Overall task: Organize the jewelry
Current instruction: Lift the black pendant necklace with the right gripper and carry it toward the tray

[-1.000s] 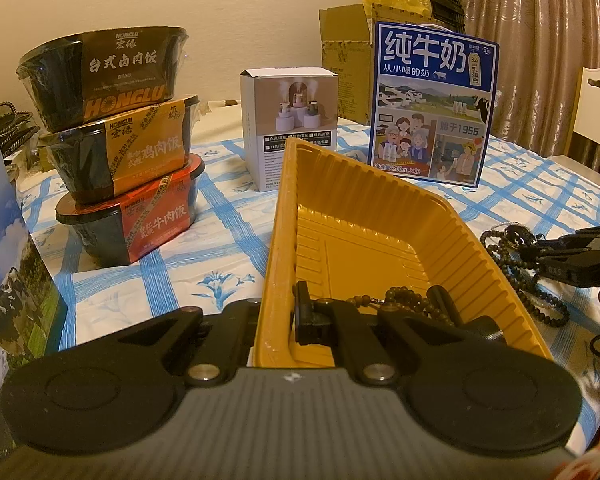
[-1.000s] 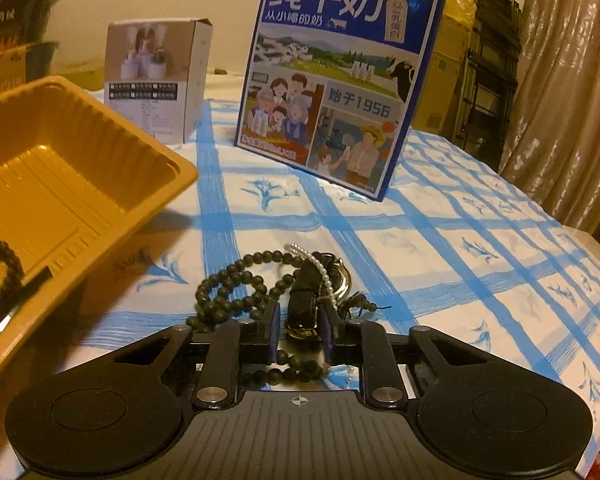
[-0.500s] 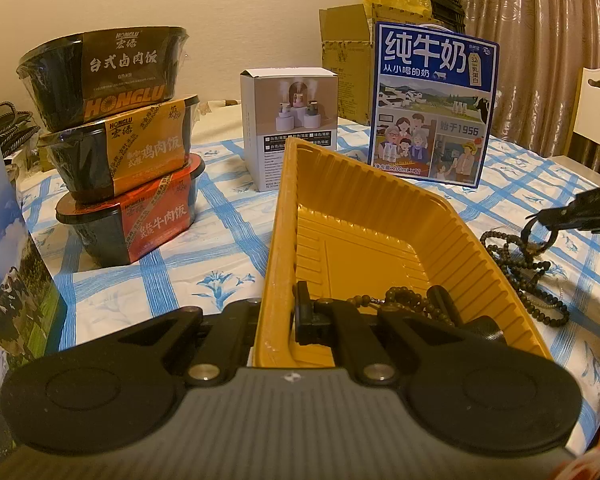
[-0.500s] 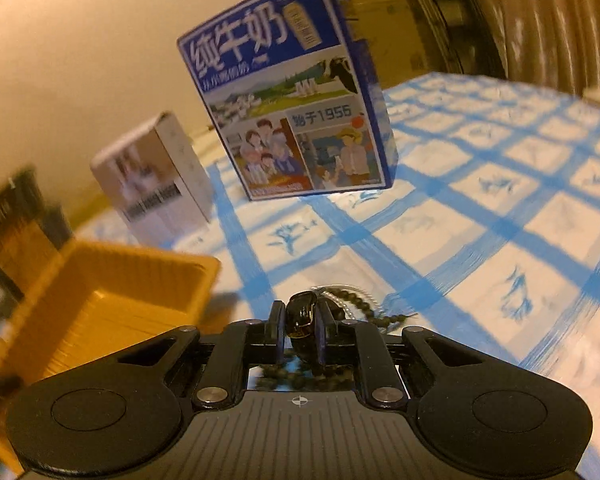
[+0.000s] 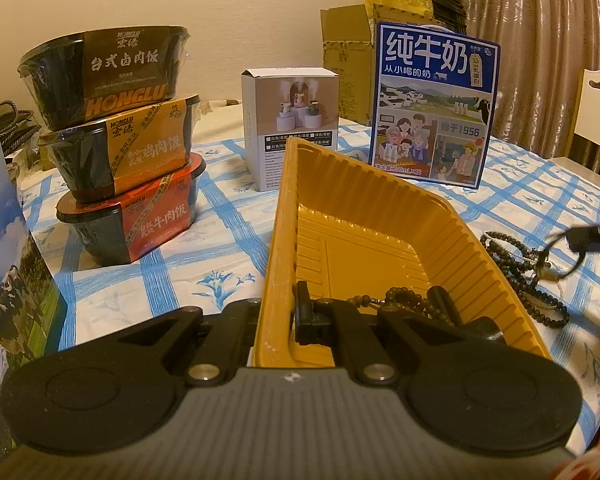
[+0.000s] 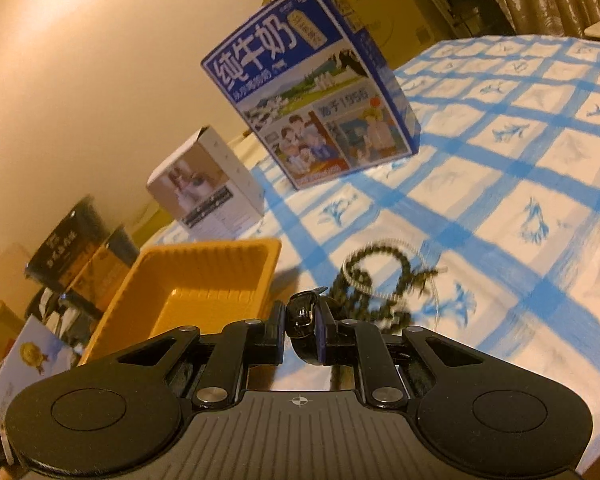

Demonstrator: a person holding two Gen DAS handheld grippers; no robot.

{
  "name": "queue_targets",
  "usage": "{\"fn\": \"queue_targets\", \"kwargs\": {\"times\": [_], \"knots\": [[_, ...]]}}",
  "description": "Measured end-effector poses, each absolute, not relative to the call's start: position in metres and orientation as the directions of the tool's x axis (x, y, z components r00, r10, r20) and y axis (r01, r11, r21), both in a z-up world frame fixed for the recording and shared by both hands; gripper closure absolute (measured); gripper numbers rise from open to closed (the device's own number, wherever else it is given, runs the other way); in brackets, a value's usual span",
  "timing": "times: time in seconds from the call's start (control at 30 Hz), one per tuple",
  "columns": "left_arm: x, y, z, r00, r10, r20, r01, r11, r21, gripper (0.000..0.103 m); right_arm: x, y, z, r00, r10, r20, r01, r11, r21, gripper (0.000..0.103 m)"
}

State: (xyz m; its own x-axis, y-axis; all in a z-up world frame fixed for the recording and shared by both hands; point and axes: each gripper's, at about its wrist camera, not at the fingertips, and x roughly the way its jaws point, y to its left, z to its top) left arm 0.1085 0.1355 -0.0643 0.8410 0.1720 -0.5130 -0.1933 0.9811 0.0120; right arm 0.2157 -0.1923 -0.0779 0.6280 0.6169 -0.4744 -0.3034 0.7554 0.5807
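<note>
The beads (image 6: 376, 280) under the right claw (image 6: 302, 322) are motion-blurred. In the left wrist view, that claw (image 5: 594, 236) is cut off at the right edge.

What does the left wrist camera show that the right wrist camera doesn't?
Only the left wrist view shows the left claw clamped on the yellow tray's near wall, a dark bead string already lying inside it, and a white chair. Only the right wrist view shows the right claw pinching a glossy black piece, with blurred beads hanging beside it. Both show the tray, the blue milk carton, the small white box, the stacked meal bowls and the checked tablecloth.
</note>
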Motion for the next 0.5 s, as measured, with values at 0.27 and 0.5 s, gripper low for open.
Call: {"fn": "queue_targets", "kwargs": {"times": [0.27, 0.5], "knots": [[0.109, 0.136, -0.065, 0.841, 0.171, -0.514, -0.194, 0.981, 0.010, 0.100, 0.196, -0.171, -0.078, 0.622, 0.579, -0.527, -0.373, 0.811, 0.451, 0.088], [0.109, 0.137, -0.065, 0.840, 0.171, -0.515, -0.195, 0.981, 0.009, 0.100, 0.196, -0.161, -0.070, 0.631, 0.569, -0.526, -0.411, 0.821, 0.396, 0.088]]}}
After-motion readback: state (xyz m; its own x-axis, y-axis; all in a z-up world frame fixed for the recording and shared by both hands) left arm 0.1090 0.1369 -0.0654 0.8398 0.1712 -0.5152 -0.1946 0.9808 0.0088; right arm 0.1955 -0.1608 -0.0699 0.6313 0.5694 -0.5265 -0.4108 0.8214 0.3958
